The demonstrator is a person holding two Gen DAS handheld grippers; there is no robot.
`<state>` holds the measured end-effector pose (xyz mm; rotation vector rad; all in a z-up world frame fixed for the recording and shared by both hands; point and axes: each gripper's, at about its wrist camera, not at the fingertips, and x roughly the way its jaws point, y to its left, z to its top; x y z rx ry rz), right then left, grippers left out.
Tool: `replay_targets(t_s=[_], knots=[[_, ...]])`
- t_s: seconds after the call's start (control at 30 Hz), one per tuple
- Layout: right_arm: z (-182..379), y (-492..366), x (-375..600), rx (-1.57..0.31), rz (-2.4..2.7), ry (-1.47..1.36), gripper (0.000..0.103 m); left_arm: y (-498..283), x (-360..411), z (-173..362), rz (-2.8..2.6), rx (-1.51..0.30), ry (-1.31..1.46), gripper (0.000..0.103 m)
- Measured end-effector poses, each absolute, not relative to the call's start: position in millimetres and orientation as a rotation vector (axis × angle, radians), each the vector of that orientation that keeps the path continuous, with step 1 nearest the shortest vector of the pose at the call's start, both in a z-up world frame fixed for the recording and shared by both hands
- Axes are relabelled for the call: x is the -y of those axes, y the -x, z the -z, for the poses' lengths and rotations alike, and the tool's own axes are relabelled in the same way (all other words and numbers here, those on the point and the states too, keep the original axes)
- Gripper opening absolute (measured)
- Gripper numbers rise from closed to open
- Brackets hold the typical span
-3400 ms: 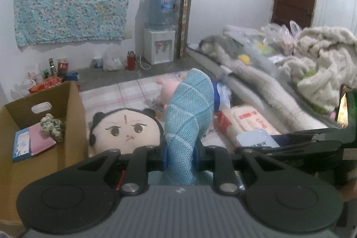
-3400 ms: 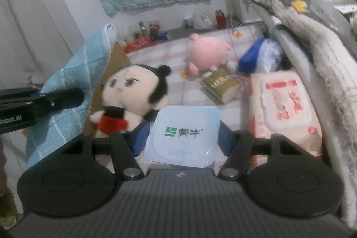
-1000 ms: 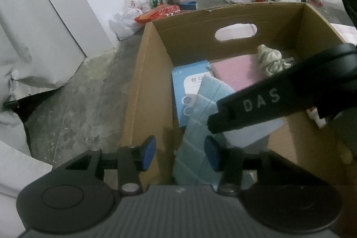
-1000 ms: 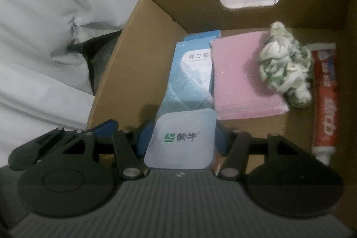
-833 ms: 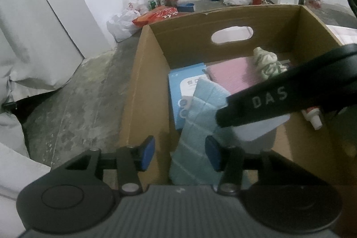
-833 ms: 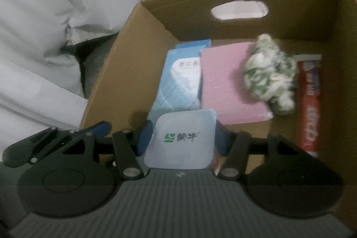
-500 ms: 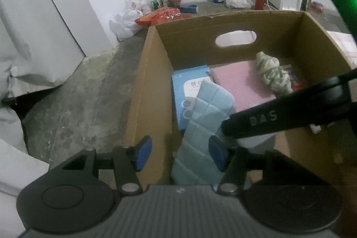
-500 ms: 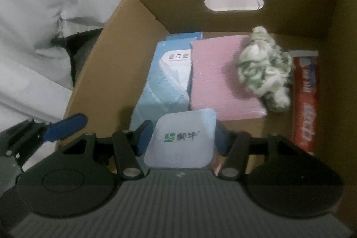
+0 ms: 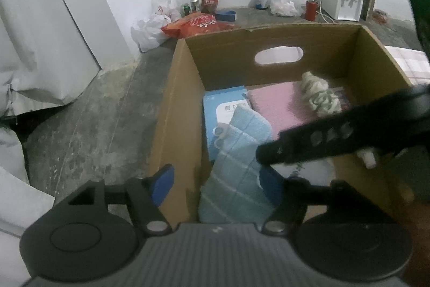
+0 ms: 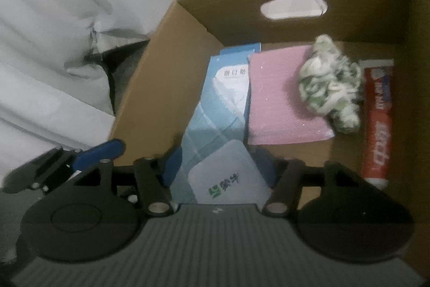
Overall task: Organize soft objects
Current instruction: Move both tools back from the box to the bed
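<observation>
Both tools hung over an open cardboard box (image 9: 177, 104) that stood on the concrete floor (image 9: 88, 125). The left tool (image 9: 217, 182) was spreading its jaws — the light blue checked cloth (image 9: 239, 160) lay between them but the pads no longer pressed on it; it lay draped inside the box along the left wall, its upper end over a blue-and-white packet (image 10: 228, 88). The right tool (image 10: 219, 166) was also opening, its jaws wide of the flat white pouch with a green logo (image 10: 228, 179), which sat tilted between them at the near end of the box, over the cloth's lower end — whether the pads touched it could not be told. Farther in lay a pink pad (image 10: 282, 96), a green-and-white bundle of cloth (image 10: 330, 82) resting on its right edge, and a red toothpaste tube (image 10: 379, 120) along the right wall.
</observation>
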<state>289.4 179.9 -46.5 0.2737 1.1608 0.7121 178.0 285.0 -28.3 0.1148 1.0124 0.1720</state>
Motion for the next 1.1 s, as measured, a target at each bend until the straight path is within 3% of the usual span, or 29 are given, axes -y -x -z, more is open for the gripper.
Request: replay_targets(t_s=[0.33, 0.67, 0.8, 1.1], knots=[[-11.0, -264.8, -114.3, -1.051, -0.727, -0.329, 0.07, -163.9, -264.1, 6.1, -0.13, -0.963, -0.083, 0.087], [-70.2, -184.0, -1.0, -0.86, -0.716, -0.365, 0.084, -117.0, -218.9, -43.5, -0.047, -0.867, -0.027, 0.091], [-74.4, -135.6, 46.1, -0.791, -0.684, -0.365, 0.089, -91.9, -196.0, -54.7, -0.005, -0.844, 0.014, 0.094], [-59.9, -52.1, 147.7, -0.717, -0.548, -0.344, 0.09, -54.0, -122.9, -60.5, 0.088, -0.817, -0.01, 0.096]])
